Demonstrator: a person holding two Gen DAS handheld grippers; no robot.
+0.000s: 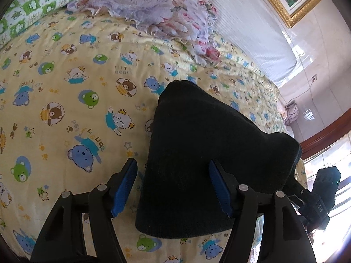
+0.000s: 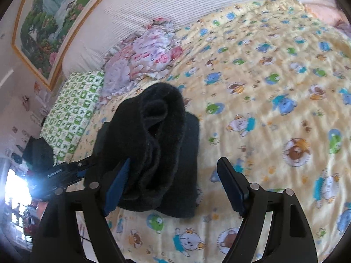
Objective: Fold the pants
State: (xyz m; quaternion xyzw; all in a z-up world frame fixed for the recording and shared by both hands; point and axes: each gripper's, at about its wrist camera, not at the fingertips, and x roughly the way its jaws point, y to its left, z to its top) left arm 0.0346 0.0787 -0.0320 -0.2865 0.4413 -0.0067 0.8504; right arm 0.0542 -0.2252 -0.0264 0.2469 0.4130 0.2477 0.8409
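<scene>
The folded black pants [image 1: 197, 153] lie on the bed [image 1: 65, 109], between the released left tongs [image 1: 173, 175]; the right tongs [image 2: 175, 175], also released, brush them with one finger.

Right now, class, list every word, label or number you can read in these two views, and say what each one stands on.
"bears": on the yellow bedsheet, under a half-blurred word, perhaps "little".
Upside-down lettering by the sheet's blue bear: not fully readable.
White marking on the black device: too small to read.
Right wrist view: nothing legible.
</scene>
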